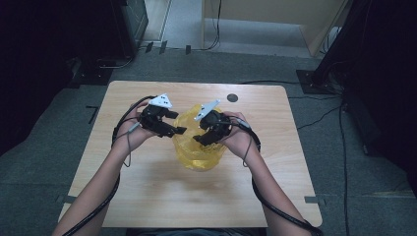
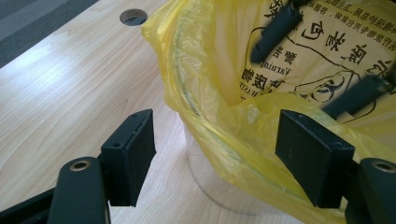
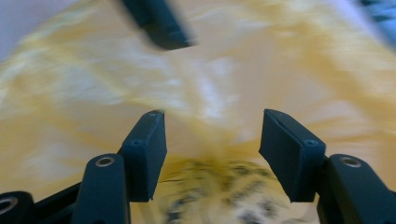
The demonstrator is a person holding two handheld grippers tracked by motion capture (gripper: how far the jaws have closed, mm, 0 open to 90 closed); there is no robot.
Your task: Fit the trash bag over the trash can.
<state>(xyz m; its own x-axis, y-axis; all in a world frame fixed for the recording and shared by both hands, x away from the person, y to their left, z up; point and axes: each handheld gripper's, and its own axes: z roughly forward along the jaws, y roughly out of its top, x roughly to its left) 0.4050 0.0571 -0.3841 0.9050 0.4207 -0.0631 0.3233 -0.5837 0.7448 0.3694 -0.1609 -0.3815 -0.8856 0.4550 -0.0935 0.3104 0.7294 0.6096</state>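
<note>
A yellow plastic bag with black print lines a clear round container at the middle of the wooden table. My left gripper hovers at the bag's left rim. In the left gripper view, the left gripper is open and straddles that rim, one jaw outside the container and the other over the bag. My right gripper is at the bag's right rim, pointing into the opening. In the blurred right gripper view, the right gripper has its jaws apart over the bag's yellow film, with nothing pressed between the pads.
A round cable hole sits in the table near its far edge. Cables trail from both grippers along the person's forearms. Dark stands and cables cover the grey floor around the table, and a pale cabinet stands beyond it.
</note>
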